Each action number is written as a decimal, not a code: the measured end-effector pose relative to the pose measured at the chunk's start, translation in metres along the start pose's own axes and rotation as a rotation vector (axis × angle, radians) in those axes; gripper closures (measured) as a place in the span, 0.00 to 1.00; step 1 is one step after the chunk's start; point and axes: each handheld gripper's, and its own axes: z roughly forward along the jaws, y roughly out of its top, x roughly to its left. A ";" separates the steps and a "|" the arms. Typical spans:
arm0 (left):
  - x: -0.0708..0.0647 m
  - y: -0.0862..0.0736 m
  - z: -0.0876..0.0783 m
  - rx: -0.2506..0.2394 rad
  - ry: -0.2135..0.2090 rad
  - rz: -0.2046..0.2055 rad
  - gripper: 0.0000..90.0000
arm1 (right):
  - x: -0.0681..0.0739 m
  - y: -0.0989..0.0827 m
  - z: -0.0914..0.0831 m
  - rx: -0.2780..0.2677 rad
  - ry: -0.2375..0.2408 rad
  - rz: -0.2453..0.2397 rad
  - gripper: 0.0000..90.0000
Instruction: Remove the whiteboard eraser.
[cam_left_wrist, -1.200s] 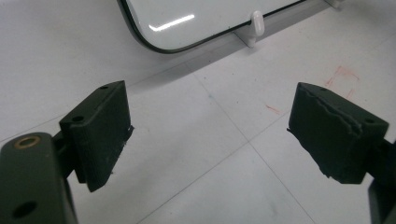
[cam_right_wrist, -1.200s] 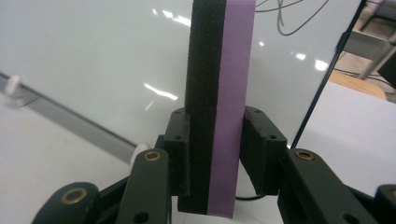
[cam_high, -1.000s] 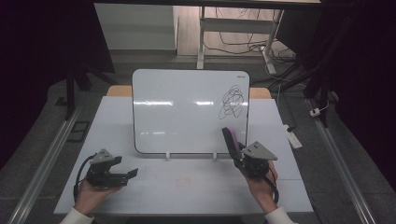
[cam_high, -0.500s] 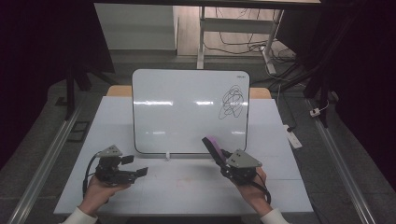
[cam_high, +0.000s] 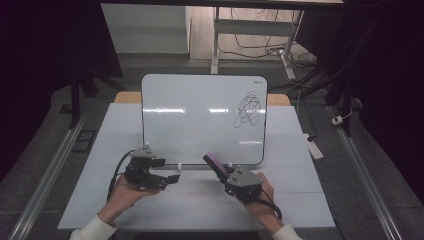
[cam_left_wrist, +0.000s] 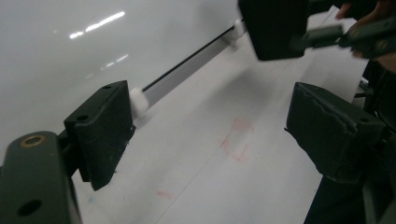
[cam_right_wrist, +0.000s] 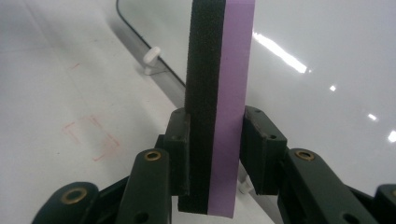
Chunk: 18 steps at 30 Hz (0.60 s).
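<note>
A whiteboard (cam_high: 200, 117) stands propped on the white table (cam_high: 300, 200), with a black scribble (cam_high: 248, 108) near its upper right. My right gripper (cam_high: 223, 172) is shut on a purple-and-black eraser (cam_high: 215, 163), which points up and left just in front of the board's lower edge. In the right gripper view the eraser (cam_right_wrist: 218, 88) stands upright between the two pads, the board (cam_right_wrist: 327, 60) right behind it. My left gripper (cam_high: 167, 178) is open and holds nothing, low over the table left of the right one. The left gripper view has its pads (cam_left_wrist: 100, 130) wide apart over the table.
White clip feet (cam_high: 178, 166) hold the board's bottom edge. A faint red rectangle mark (cam_high: 192, 192) lies on the table between the grippers. A white power strip (cam_high: 314, 147) sits at the table's right edge. Metal rails (cam_high: 45, 175) run along both sides.
My right gripper has moved left and toward the near edge with the eraser, away from the scribble. My left gripper has moved right, toward the table's middle.
</note>
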 end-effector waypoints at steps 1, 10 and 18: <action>-0.001 0.003 0.002 -0.004 -0.005 0.005 0.17 | 0.002 0.000 0.001 0.000 0.002 -0.009 0.72; -0.017 0.031 0.023 0.011 -0.067 0.050 0.17 | 0.014 0.003 0.006 0.002 0.012 -0.084 0.72; -0.020 0.042 0.040 0.044 -0.107 0.062 0.20 | 0.017 0.002 0.006 -0.002 0.019 -0.100 0.72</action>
